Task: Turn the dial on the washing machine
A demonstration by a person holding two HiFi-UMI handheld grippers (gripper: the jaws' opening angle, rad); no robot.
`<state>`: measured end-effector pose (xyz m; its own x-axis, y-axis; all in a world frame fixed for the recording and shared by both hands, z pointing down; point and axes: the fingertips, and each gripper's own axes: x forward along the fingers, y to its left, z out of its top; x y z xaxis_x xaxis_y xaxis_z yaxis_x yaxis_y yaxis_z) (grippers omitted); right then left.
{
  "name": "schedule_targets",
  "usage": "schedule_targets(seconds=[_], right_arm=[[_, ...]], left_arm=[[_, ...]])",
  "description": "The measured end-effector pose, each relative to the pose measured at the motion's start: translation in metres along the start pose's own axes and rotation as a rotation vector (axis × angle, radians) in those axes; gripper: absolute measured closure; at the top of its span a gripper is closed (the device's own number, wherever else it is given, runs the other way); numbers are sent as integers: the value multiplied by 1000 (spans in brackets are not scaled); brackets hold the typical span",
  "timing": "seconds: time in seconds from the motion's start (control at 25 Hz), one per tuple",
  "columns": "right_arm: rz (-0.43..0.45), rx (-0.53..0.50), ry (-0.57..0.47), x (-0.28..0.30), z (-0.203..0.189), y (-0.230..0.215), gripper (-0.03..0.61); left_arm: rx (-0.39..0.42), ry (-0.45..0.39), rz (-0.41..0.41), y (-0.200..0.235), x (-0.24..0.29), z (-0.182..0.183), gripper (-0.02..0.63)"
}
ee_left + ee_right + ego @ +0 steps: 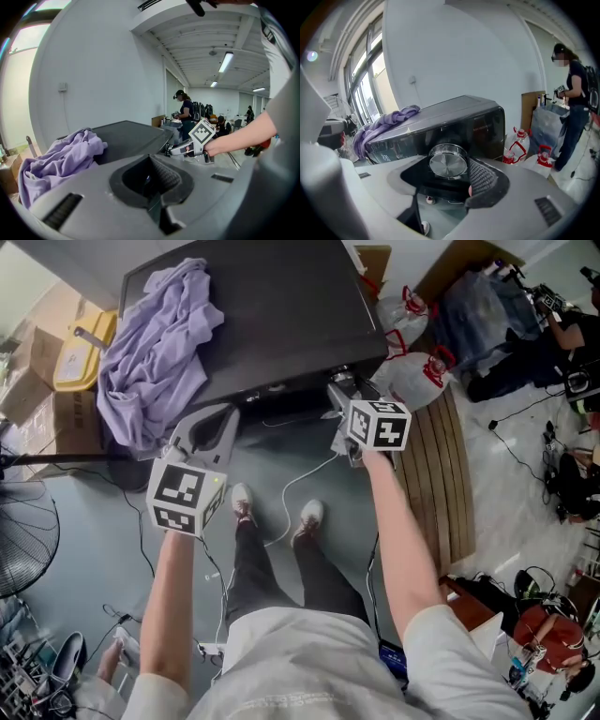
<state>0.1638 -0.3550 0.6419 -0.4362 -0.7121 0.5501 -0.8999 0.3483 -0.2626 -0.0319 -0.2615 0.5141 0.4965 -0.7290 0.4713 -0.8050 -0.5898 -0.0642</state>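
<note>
The dark washing machine [281, 315] fills the top of the head view, with a purple cloth [155, 343] heaped on its left side. In the right gripper view its silver dial [448, 162] on the front panel sits between the jaws of my right gripper [440, 176]. That gripper is open: the textured right pad [483, 177] is at the dial's edge and the left side stands apart. In the head view my right gripper [339, 388] is at the machine's front right corner. My left gripper [208, 423] hangs open and empty in front of the machine, below the cloth [61, 161].
White bags with red handles [417, 371] and a slatted wooden board [441, 474] lie right of the machine. A yellow bin [80, 352] and a fan [23, 540] stand left. Cables cross the floor by my feet [277, 512]. A person [572, 103] stands behind.
</note>
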Motion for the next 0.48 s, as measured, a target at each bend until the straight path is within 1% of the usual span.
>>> schedule_targets(seconds=[0.24,0.48], right_arm=[[85,167,-8,0,0,-1,302],[104,254,-18,-1,-2,-4,302]], left_arm=[[3,-8,-4,-2,-1,2,600],[1,-4,-4,-4,0,0,600]])
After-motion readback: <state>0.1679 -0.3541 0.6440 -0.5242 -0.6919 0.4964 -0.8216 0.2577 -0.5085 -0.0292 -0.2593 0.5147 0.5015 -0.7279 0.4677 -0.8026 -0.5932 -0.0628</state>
